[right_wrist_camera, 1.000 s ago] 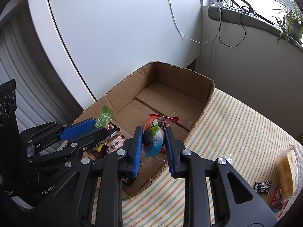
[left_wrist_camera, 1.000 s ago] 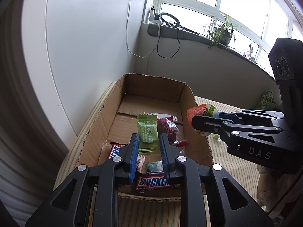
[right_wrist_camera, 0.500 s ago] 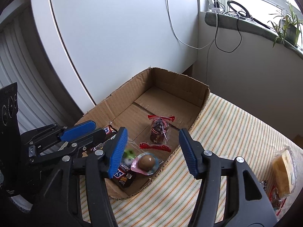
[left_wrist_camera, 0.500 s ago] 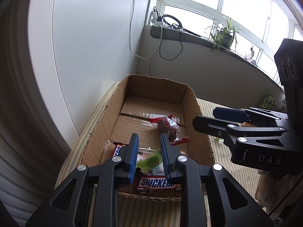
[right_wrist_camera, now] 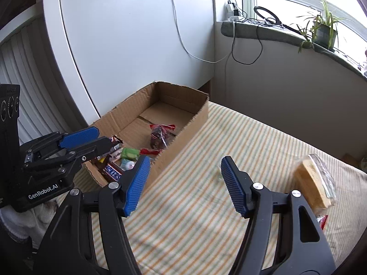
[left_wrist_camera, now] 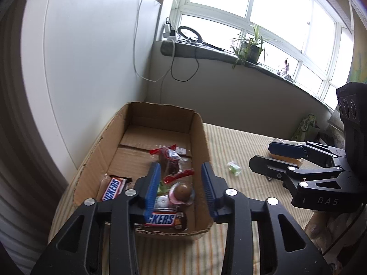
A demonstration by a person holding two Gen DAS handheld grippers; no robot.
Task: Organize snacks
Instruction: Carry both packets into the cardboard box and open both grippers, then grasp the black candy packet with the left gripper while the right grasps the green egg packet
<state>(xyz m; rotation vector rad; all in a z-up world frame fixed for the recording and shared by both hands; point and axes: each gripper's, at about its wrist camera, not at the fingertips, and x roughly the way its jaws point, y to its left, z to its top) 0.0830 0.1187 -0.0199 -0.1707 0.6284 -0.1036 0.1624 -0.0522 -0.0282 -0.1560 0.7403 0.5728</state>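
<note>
1. Left hand-held gripper [left_wrist_camera: 180, 189]: spread wide, empty, above cardboard box [left_wrist_camera: 199, 137] holding Snickers bars [left_wrist_camera: 160, 220].
2. Right hand-held gripper [right_wrist_camera: 185, 184]: wide, empty, over striped bed [right_wrist_camera: 252, 142]; wrapped sandwich [right_wrist_camera: 314, 181] seen clearly only here.

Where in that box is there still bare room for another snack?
The far half of the cardboard box, between its back wall and the red-wrapped candy bag, is bare. The near end is crowded: chocolate bars, a chocolate egg and small packets.

left tool [left_wrist_camera: 180, 189]: spread apart, holding nothing | right tool [right_wrist_camera: 185, 183]: spread wide, holding nothing
</note>
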